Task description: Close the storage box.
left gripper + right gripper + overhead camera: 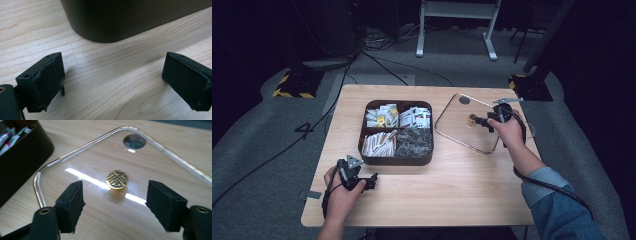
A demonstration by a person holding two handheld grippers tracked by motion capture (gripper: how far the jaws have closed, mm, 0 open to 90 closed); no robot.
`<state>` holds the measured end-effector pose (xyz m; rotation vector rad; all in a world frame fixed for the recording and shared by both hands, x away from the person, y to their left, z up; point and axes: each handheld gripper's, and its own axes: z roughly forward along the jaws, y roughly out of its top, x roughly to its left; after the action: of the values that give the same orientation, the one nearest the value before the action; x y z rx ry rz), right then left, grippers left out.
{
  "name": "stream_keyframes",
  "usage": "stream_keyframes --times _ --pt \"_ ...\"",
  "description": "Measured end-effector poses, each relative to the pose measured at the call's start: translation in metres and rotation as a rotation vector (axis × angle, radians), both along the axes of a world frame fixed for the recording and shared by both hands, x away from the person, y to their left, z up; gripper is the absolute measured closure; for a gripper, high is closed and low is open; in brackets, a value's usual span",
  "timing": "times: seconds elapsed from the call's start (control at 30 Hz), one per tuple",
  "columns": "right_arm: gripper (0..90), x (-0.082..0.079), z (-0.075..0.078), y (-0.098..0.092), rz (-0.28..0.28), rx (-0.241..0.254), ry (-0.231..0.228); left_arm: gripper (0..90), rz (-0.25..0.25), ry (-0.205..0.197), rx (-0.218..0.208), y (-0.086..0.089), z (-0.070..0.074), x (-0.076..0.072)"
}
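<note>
The surface [422, 195] carries a box [397, 160] at centre. Right of it lies the glass lid [75, 165], its brass knob [117, 179] just beyond the gaping, empty right tongs [115, 207]. Lower left, the left tongs [112, 82] gape empty near the box.

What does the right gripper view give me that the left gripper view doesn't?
Right gripper view: the clear lid lying flat on the table, its gold knob ahead of the open right gripper, apart from both jaws. Left gripper view: the open left gripper with bare wood between its jaws, short of the box's rounded corner. Both: the dark box and wooden table.
</note>
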<state>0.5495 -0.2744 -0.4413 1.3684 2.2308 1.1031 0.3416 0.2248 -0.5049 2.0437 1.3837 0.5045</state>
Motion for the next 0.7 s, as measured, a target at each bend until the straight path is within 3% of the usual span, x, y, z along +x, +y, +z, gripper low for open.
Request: stream_keyframes --times 0.1,0.23,0.43,0.7 --pt "28.4 0.002 -0.005 0.003 0.009 -0.002 0.014 4.8 0.000 -0.001 0.002 0.000 0.000 0.000" --pt "27.4 0.007 -0.012 0.009 0.017 -0.021 -0.003 4.8 0.001 -0.001 0.001 0.000 0.000 0.000" --pt "32.1 0.018 -0.022 0.018 0.040 -0.102 -0.011 4.8 0.001 -0.001 0.001 0.000 0.000 0.000" --pt "36.2 0.025 -0.035 0.022 0.007 -0.121 0.004 4.8 0.000 -0.001 0.001 0.000 0.000 0.000"
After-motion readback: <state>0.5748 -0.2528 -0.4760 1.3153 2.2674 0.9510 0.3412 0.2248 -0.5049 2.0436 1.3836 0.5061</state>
